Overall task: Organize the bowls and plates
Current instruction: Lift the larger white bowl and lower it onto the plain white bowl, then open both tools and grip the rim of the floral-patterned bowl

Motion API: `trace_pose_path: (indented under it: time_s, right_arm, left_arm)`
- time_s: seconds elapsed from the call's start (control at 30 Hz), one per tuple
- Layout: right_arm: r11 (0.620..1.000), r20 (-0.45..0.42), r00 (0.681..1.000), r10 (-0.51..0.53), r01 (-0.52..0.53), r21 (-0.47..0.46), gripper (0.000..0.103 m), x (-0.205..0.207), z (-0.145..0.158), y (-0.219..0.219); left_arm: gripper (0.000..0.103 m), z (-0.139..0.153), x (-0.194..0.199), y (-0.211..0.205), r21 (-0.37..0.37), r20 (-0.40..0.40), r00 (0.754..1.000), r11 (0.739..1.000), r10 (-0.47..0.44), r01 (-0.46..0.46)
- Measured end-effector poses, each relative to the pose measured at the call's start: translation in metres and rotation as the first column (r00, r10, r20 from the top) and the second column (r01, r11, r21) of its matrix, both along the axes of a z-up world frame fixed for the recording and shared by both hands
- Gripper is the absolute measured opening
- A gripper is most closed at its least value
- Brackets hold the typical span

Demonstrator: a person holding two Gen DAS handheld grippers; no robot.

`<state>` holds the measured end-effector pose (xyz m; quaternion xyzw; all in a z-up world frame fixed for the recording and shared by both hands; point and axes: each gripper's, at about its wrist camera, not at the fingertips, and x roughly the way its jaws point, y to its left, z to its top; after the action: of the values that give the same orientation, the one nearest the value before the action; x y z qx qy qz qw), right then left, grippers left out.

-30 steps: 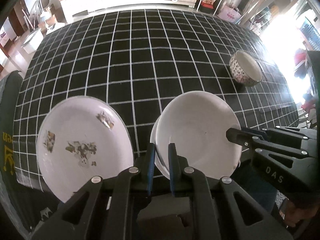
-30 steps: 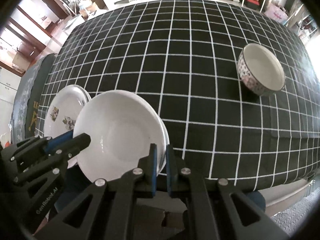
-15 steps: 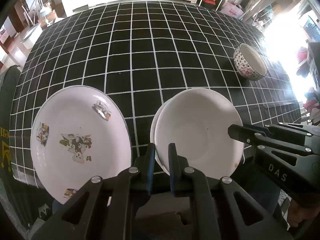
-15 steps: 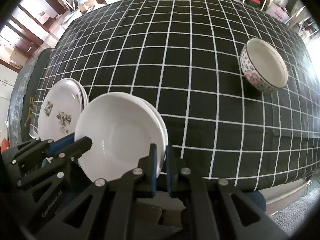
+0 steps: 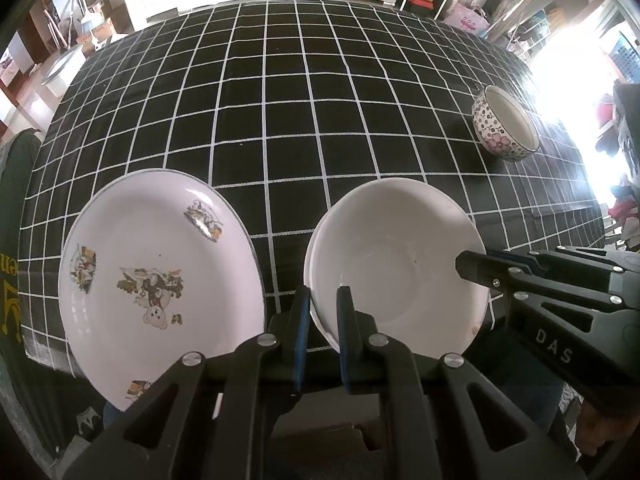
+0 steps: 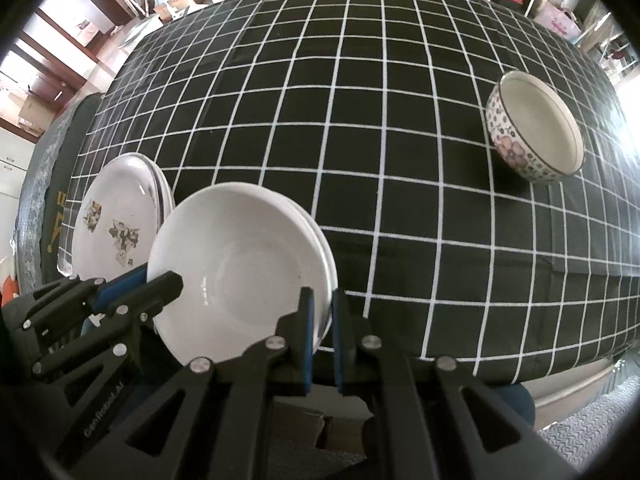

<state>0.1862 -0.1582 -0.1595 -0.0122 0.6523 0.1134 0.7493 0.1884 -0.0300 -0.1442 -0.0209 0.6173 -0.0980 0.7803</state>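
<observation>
Stacking white bowls (image 5: 394, 264), floral bowl (image 5: 505, 130) apart.

Layout at the near edge of the table: stacked shallow bowls held between two grippers, plates to their left, one bowl far right.

The stacked shallow bowls (image 5: 394, 264) sit at the near table edge, with the left gripper (image 5: 323, 312) clamped on their near-left rim and the right gripper (image 6: 320, 316) clamped on their near-right rim. The plates (image 5: 160, 276) lie just beside the stack on its left, overhanging the tablecloth (image 5: 280, 100) edge. The deep bowl (image 6: 536, 136) stands on the cloth farther back and to the right, well apart.
</observation>
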Motion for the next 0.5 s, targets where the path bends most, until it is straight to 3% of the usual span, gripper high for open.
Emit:
trace_pose_path:
  time_s: [0.23,0.5]
  right_arm:
    - [0.998,-0.039,0.999,-0.035,0.038,0.059,0.014,0.002,0.001,-0.007]
    - [0.997,0.039,0.998,-0.044,0.041,0.072,0.014,-0.003,0.03,-0.016]
  left_arm:
    - [0.011,0.003,0.001,0.001,-0.014,-0.008,1.0,1.0,0.0,0.0]
    - [0.011,0.029,-0.001,-0.002,-0.005,0.05,0.999,1.0,-0.003,0.003]
